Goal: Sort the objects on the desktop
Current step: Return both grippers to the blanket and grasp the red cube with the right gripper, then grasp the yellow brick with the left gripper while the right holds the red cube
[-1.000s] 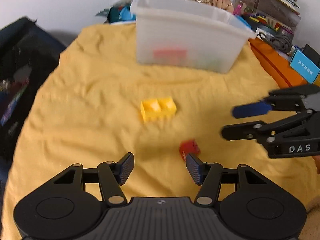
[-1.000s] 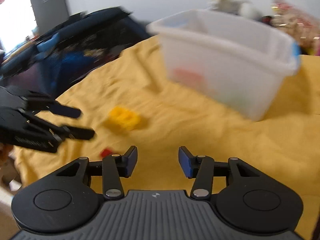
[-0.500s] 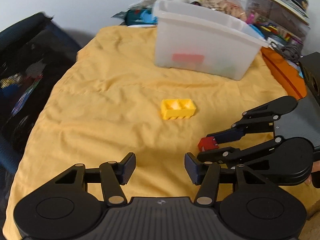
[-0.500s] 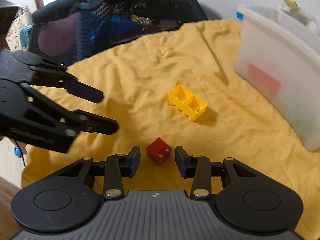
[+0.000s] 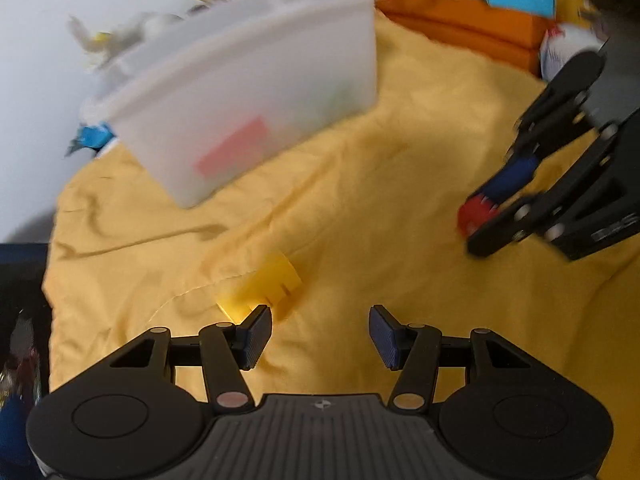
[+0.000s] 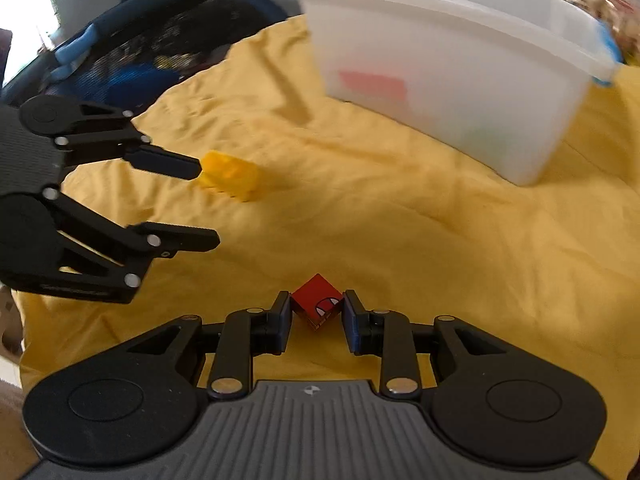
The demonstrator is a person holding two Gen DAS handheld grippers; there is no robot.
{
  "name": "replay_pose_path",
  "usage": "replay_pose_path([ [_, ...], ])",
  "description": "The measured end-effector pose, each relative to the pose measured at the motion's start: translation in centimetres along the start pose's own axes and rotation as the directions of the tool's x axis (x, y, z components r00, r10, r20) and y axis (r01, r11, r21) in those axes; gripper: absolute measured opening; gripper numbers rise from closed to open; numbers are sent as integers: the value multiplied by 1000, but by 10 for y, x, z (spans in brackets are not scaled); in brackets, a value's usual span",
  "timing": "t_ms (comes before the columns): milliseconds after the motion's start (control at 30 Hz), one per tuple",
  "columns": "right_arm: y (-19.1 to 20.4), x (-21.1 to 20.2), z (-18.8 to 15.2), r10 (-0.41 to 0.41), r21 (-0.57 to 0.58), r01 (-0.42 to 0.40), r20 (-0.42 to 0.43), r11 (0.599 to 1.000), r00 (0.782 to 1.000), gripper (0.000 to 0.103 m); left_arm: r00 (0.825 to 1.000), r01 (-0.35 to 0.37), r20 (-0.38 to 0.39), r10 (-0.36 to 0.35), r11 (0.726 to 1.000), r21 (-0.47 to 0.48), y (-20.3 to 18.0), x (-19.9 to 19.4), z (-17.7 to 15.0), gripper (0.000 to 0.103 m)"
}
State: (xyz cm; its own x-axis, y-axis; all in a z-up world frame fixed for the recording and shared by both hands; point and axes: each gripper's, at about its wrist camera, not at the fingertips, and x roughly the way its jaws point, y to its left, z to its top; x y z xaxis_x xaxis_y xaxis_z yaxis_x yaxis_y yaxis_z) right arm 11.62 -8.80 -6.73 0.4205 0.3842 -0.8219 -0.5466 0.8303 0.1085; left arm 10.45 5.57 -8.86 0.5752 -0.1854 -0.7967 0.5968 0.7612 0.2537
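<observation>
We see the right gripper (image 6: 316, 316) pinching the red cube (image 6: 318, 306) corner-on, so it may twist free; the left gripper (image 5: 320, 334) gapes empty beside the yellow brick (image 5: 264, 286).

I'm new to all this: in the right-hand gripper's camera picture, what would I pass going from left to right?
Left gripper → yellow brick → red cube held by the right gripper → white plastic bin.

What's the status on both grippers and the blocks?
Right gripper shut on small red cube. Left gripper open beside yellow two-stud brick. Translucent white plastic bin ahead, path unobstructed.
</observation>
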Motion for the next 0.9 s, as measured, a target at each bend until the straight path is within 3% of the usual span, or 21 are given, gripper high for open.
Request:
replay_pose_path([
  [100,-3,-2,-2,-11,20,11,5,1000,1000,30,1000,7,20,-8,1000,22,15,9,4,60],
  [233,-1,-2,-6,-22,19,22,6,1000,1000,30,996,-78,41,76,996,46,27,12,14,59],
  [333,-2,-2,-8,-25,24,25,4,999,1000,30,996,-65,67,63,997,38,36,7,21,59],
  [433,-2,-3,-8,-32,31,32,4,999,999,30,997,-62,54,57,991,116,36,13,27,59],
  [567,-3,-3,-6,-37,41,37,2,999,999,30,999,-12,-26,20,959,282,31,24,28,51],
  [700,-4,-5,-6,-44,42,43,2,998,999,31,998,56,9,-63,935,350,31,2,21,51],
  [833,-6,-6,-11,-47,66,47,1,997,999,31,999,49,-42,-34,906,421,32,16,9,51],
  [900,-7,-6,-12,-46,74,45,4,996,999,31,993,115,-61,-100,938,328,44,19,13,38],
])
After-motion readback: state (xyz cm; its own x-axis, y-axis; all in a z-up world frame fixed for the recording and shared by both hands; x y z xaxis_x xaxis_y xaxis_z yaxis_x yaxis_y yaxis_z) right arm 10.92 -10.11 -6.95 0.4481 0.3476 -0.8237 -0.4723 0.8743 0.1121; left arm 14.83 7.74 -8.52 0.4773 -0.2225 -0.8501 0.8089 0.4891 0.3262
